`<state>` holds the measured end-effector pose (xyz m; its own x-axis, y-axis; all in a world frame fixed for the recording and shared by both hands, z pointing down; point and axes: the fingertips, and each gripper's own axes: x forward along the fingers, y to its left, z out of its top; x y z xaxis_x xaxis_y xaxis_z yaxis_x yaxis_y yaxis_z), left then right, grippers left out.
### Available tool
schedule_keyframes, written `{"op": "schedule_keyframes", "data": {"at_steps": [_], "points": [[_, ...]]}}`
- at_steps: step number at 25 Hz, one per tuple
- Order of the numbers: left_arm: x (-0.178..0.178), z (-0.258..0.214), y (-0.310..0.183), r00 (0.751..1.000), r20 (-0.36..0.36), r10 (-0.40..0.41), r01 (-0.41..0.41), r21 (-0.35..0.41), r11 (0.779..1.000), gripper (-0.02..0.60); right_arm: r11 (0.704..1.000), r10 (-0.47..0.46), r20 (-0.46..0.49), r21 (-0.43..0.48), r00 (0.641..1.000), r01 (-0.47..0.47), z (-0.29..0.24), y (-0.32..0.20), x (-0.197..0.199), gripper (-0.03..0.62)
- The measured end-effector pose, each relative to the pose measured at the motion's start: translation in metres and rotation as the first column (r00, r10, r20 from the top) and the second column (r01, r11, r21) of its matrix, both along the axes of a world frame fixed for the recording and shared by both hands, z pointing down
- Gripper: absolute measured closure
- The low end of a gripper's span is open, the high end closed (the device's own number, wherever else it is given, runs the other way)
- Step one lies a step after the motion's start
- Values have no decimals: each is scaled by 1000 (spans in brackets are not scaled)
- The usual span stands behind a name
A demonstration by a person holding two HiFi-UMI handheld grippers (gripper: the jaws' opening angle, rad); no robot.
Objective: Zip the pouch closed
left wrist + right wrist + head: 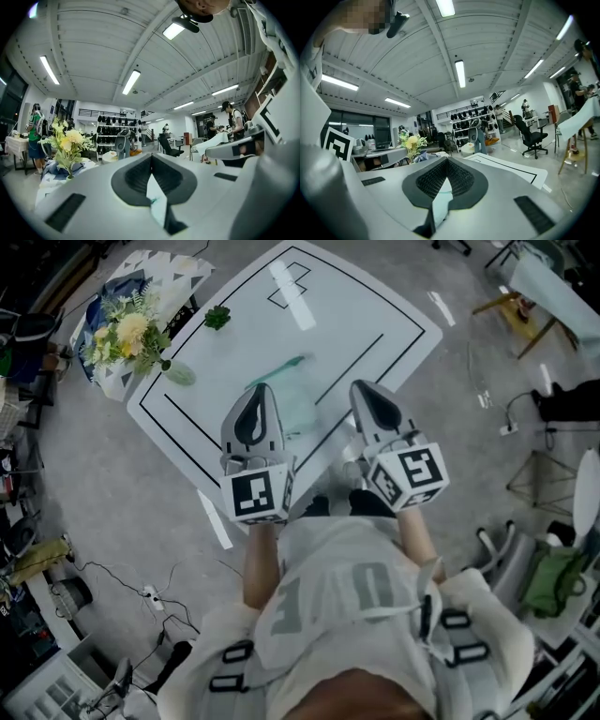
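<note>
A translucent pale-green pouch (298,401) lies on the white table (356,306), its darker green zip edge running toward the far left. My left gripper (261,390) hovers over the pouch's left part with its jaws shut and nothing visibly pinched. In the left gripper view the left gripper (151,155) shows its tips meeting, and a sliver of the pouch (157,201) shows through the gap below them. My right gripper (362,386) sits just right of the pouch, also shut. In the right gripper view the right gripper (446,160) has nothing between its pads.
A vase of yellow and white flowers (127,329) stands on a patterned cloth off the table's far left. A small green plant (217,317) and a pale green leaf shape (178,374) sit on the table's left side. Cables and a power strip (150,596) lie on the floor.
</note>
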<state>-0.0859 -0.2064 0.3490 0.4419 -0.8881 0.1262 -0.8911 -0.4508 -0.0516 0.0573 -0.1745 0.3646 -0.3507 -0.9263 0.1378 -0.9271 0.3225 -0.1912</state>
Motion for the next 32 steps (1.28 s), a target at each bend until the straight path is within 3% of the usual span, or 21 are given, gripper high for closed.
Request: {"op": "schedule_keyframes", "data": {"at_steps": [4, 7, 13, 17, 20, 22, 25, 28, 32], "points": [[16, -8, -4, 1000, 6, -5, 5, 39, 999, 574, 1000, -19, 9, 7, 1000, 19, -1, -5, 8, 588], [18, -5, -9, 999, 38, -13, 12, 29, 1000, 574, 1000, -28, 15, 10, 1000, 28, -2, -9, 13, 588], [34, -4, -22, 999, 27, -25, 25, -11, 1000, 574, 999, -42, 21, 27, 999, 41, -8, -17, 26, 588], [44, -1, -29, 998, -49, -28, 25, -64, 998, 571, 999, -41, 26, 36, 999, 40, -10, -21, 34, 588], [53, 1, -36, 988, -146, -39, 24, -102, 994, 479, 999, -34, 34, 40, 999, 33, -12, -23, 41, 588], [63, 10, -43, 984, -171, -41, 16, -142, 990, 452, 999, -29, 41, 37, 999, 28, -11, -23, 46, 588], [80, 37, -56, 978, -198, -62, 13, -238, 971, 425, 999, -25, 48, 33, 999, 23, -9, -24, 53, 588], [91, 74, -68, 952, -264, -156, 53, -360, 932, 416, 1000, -18, 57, 23, 998, 17, -6, -23, 61, 588], [101, 119, -83, 940, -214, -267, 146, -457, 878, 402, 1000, -7, 72, 10, 997, 7, 0, -22, 74, 588]]}}
